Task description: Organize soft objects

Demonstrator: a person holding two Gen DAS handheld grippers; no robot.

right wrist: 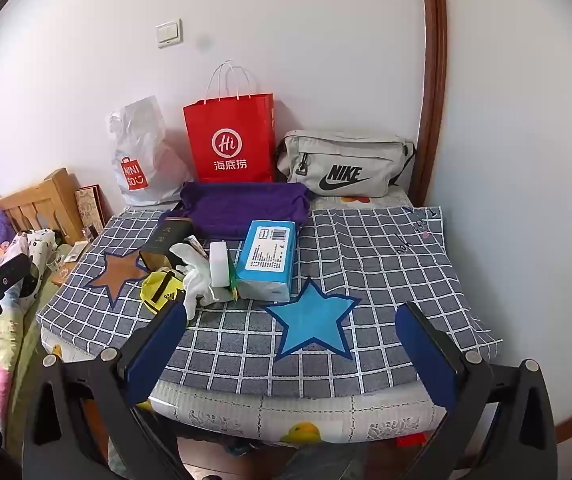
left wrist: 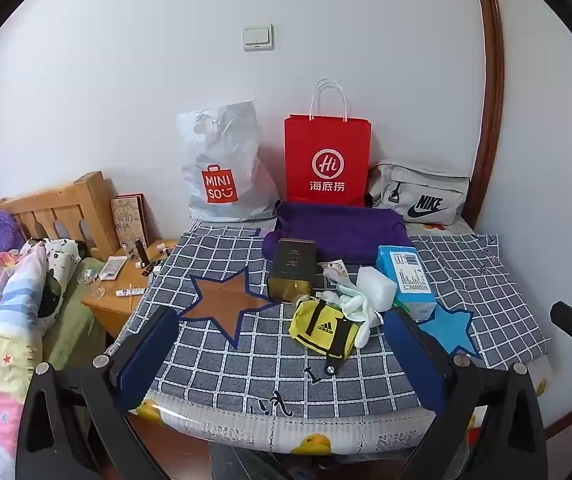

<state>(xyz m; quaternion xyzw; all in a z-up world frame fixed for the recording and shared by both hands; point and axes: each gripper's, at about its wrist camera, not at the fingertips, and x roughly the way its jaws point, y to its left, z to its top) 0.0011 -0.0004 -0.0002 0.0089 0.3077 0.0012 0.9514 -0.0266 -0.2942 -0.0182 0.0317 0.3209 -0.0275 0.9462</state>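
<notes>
Grey checked cloth [left wrist: 222, 364] with white lines covers the counter [right wrist: 325, 412], carrying a brown star patch [left wrist: 226, 302] on its left half and a blue star patch [right wrist: 313, 320] on its right half. Clustered near the middle of the cloth lie the soft things: a yellow pouch [left wrist: 323, 326] with black straps, white gloves [right wrist: 198, 276] draped just beside it, a white sponge block [right wrist: 220, 264], and a blue tissue pack [right wrist: 268, 260] touching the sponge's right side. A dark box [left wrist: 291, 270] with gold trim stands behind the pouch. A purple cloth [left wrist: 337, 228] lies folded toward the back edge. Along the back edge, against the wall, stand a white plastic bag [left wrist: 226, 168], a red paper bag [left wrist: 325, 160] and a grey waist bag [right wrist: 345, 164] at the back right corner.

Both tools hover at the front edge, holding nothing. The left claw [left wrist: 286, 344] has its blue pads spread wide, framing the pouch and gloves. The right claw [right wrist: 289, 340] is likewise spread apart, with the blue star between its pads. A bed [left wrist: 2, 312] with colourful bedding sits off the counter's left edge.
</notes>
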